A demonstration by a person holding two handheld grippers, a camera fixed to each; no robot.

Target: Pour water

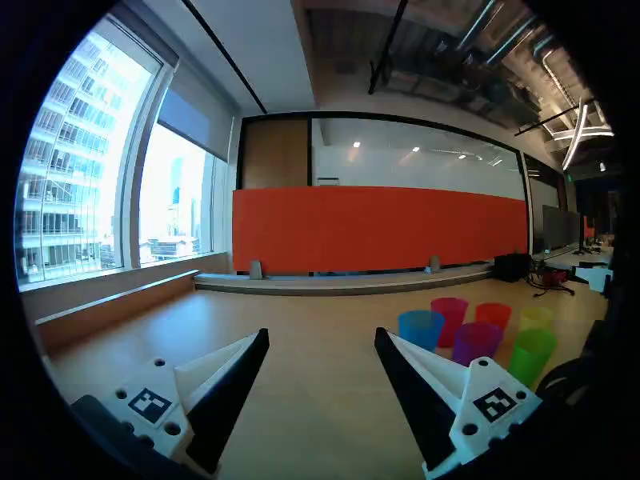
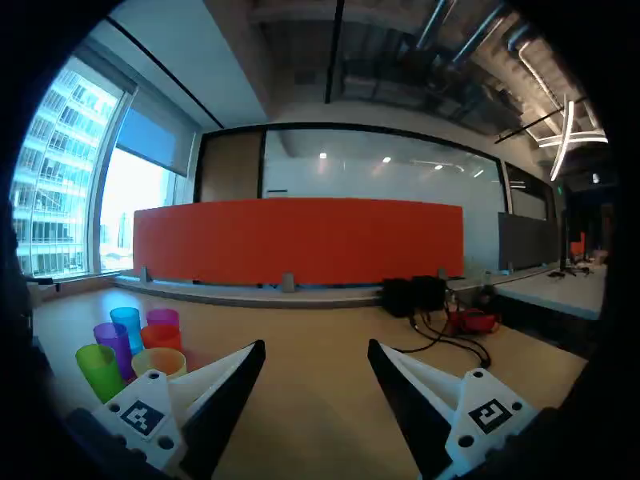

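Both released, holding nothing: left gripper and right gripper. The coloured cups sit on the wooden table, just right of the left claw and left of the right claw. Ahead is an orange partition, with windows to the left.

6 translucent plastic cups stand upright, mouths up, bunched tight on the wooden table. From the left gripper view, the blue cup, purple cup and green cup sit nearest, with the magenta cup, red cup and yellow cup behind. Contents can't be made out.
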